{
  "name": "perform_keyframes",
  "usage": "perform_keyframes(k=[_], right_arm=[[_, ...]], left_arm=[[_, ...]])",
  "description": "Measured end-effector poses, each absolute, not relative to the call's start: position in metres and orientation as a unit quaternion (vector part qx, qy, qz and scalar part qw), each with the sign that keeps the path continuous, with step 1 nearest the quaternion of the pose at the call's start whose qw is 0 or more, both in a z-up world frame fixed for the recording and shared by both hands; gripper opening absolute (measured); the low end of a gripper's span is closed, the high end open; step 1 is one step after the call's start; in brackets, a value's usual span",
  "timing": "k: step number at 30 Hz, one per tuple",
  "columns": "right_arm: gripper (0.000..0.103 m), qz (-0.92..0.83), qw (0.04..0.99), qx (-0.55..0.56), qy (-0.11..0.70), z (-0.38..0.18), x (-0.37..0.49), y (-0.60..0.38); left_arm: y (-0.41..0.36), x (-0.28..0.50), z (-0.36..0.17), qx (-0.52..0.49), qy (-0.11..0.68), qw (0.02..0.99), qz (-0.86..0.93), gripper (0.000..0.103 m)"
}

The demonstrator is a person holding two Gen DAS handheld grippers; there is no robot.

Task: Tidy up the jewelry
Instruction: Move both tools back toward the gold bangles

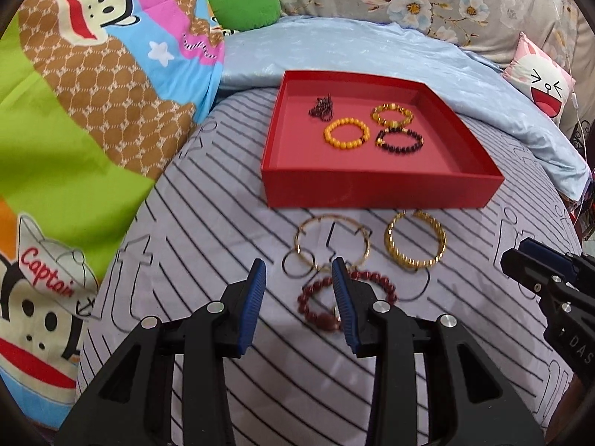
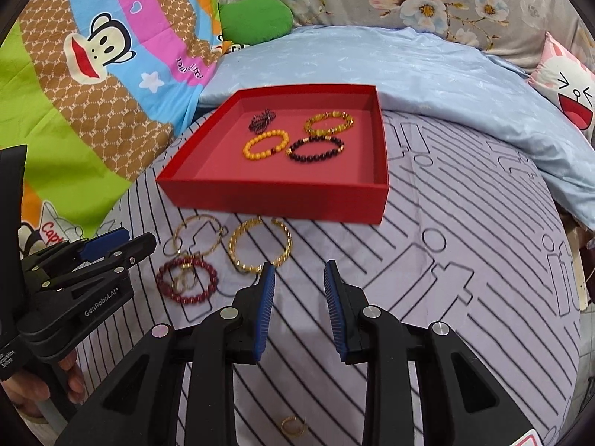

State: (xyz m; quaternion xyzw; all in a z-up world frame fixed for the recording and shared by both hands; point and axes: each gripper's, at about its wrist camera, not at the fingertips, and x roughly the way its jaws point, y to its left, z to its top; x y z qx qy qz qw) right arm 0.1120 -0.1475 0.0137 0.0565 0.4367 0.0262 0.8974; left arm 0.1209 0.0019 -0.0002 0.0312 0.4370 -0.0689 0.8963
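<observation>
A red tray lies on the striped bed sheet. It holds an orange bead bracelet, a gold bead bracelet, a dark bead bracelet and a dark chain. In front of the tray lie a thin gold bangle, a thick gold bangle and a dark red bead bracelet. My left gripper hovers open over the red bracelet and the thin bangle. My right gripper is open, empty, just right of the thick gold bangle. A small gold ring lies below it.
A cartoon quilt is piled on the left and a light blue blanket lies behind the tray. A green cushion and a pink pillow sit at the back. A hand holds the left gripper.
</observation>
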Motion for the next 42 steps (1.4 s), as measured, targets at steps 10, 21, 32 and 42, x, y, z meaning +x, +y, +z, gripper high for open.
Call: perform_keyframes(k=[10, 21, 32, 42], right_arm=[[0.027, 0.029, 0.885, 0.056, 0.461, -0.007, 0.093, -0.142], [0.040, 0.037, 0.886, 0.044, 0.459, -0.012, 0.112, -0.128], [0.056, 0.045, 0.886, 0.032, 0.461, -0.018, 0.149, -0.110], [0.059, 0.046, 0.883, 0.021, 0.467, -0.029, 0.175, -0.097]], left_arm=[[0.009, 0.102, -0.018, 0.016, 0.455, 0.888, -0.066, 0.035], [0.018, 0.107, -0.022, 0.008, 0.461, 0.886, -0.057, 0.035], [0.025, 0.120, -0.023, 0.002, 0.463, 0.885, -0.052, 0.035], [0.032, 0.128, -0.025, -0.005, 0.466, 0.883, -0.050, 0.037]])
